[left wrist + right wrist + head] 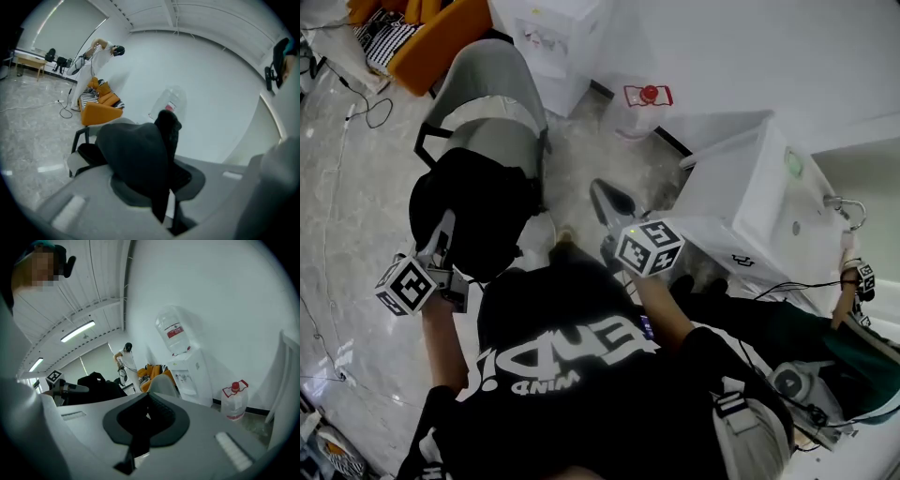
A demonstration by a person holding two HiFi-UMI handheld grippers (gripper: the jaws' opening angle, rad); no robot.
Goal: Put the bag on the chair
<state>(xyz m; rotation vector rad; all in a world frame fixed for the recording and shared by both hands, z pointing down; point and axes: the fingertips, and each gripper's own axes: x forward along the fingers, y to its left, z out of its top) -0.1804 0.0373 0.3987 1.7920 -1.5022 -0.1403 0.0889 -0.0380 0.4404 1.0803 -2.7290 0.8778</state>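
one black bag (478, 211) pinched in left gripper (446, 225), close against grey chair (487, 131) (right gripper (609, 199) pressed together, empty)

Left tool (446, 225) holds black bag (483, 206) at grey chair (487, 89)

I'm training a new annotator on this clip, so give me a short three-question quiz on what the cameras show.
1. True or false: the right gripper grips the bag.
2. The chair nearest the bag is: A orange, B grey, C white.
3. What stands on the floor beside the water dispenser?
Key: 1 false, the left gripper holds it; the right gripper is shut on nothing. 2 B. 3 a clear water bottle with a red cap.
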